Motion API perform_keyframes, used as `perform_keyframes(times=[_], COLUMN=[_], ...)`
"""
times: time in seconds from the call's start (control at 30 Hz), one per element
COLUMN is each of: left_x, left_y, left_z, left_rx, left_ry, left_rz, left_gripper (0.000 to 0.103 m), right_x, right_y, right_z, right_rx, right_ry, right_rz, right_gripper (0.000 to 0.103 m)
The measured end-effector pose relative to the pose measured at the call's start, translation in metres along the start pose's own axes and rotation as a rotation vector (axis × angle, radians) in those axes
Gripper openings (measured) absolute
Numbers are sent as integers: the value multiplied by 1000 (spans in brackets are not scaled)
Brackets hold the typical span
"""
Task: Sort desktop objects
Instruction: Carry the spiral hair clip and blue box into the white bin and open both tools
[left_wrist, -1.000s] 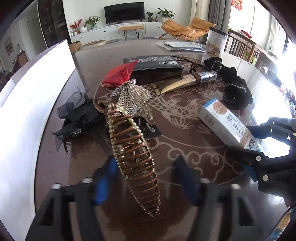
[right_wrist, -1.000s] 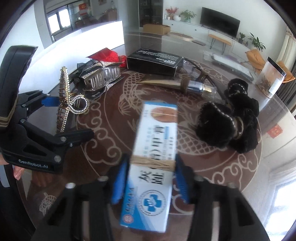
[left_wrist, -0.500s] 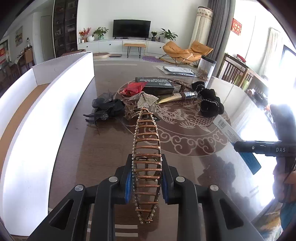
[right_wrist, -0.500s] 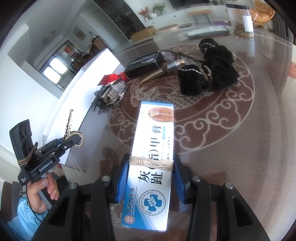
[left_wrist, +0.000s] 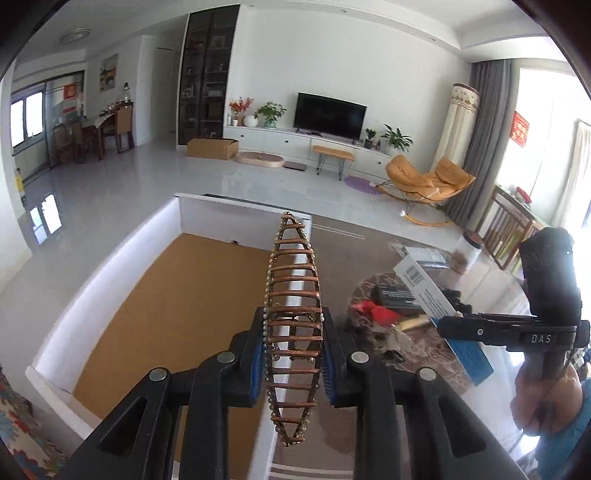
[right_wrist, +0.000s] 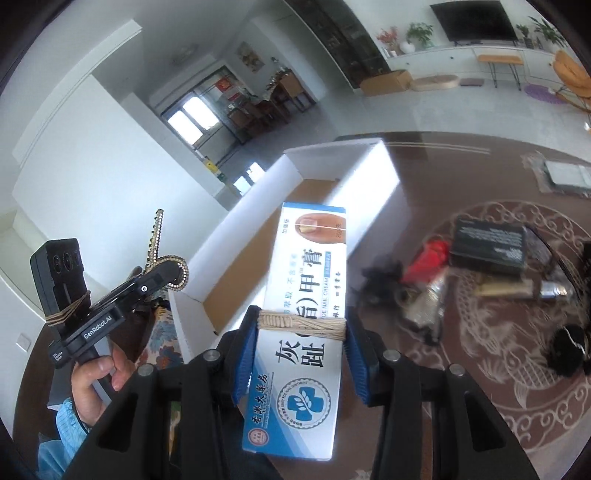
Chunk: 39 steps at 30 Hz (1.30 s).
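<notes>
Left wrist view: the left gripper (left_wrist: 293, 354) is closed on a copper, pearl-edged hair clip (left_wrist: 293, 325), which is held upright between the blue pads, above the near wall of a white box (left_wrist: 110, 266) with a brown floor. Right wrist view: the right gripper (right_wrist: 301, 360) is clamped on a blue-and-white nail cream box (right_wrist: 306, 317), held in the air near the white box. Remaining items are seen on the dark table (right_wrist: 461, 173), to the right.

Daylight is pouring through the curtained window (left_wrist: 581, 166) onto the glossy white floor (left_wrist: 147, 184); a television (left_wrist: 331, 115) is facing an orange lounge chair (left_wrist: 428, 181).
</notes>
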<state>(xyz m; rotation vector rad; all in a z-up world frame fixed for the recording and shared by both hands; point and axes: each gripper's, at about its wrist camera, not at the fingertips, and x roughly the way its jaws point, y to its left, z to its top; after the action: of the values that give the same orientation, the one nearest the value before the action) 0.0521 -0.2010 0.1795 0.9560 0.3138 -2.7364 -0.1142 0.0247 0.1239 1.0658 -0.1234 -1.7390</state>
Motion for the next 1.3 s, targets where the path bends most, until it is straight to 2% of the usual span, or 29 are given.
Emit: perform_keyframes(times=[0.1,0.23,0.33,0.4,0.5,0.53,0.6,0.63,0.7,0.8,0.9,1.17,1.23,1.3], left_x=[21,67,99,112,125,129,131,133,139,145,145,130,127,123], left_y=[46,90,102,108,110,108,103,98,93,104,117,119,120,123], left_z=[10,-8,-32,-43,-56,-59,-58,-56,-58,-62,-67,-83,-84,-84], left_rx=[-67,-148,-157,-168,-174,-161,-146,-125,-92,-113,-187,-254,-268,-287], left_ry=[42,147,232,279,329,345,350,360,414,510,522,492,482,452], left_rz=[89,163,218,226,215,221,215,223,258,279,268,268,276,280], left_gripper=[25,25,25,26,33,43,53,62,67,67,67,67,67,67], right_x=[64,156,216,247,274,277,280,279,281,285,277,259,254,243], right_y=[43,85,96,98,89,87,83,83,86,88,87,81,78,74], right_z=[38,60,52,40,21,16,8,4,-4,-10,-15,-38,-37,-27], right_rx=[-70,-223,-337,-415,-520,-544,-613,-652,-720,-748,-729,-779,-755,-693], right_ry=[28,84,168,255,313,325,327,331,350,372,350,286,251,181], right_rz=[28,-66,-164,-248,-341,-360,-397,-394,-431,-460,-439,-415,-390,-364], right_gripper=[44,44,45,46,57,59,62,63,63,70,74,81,81,81])
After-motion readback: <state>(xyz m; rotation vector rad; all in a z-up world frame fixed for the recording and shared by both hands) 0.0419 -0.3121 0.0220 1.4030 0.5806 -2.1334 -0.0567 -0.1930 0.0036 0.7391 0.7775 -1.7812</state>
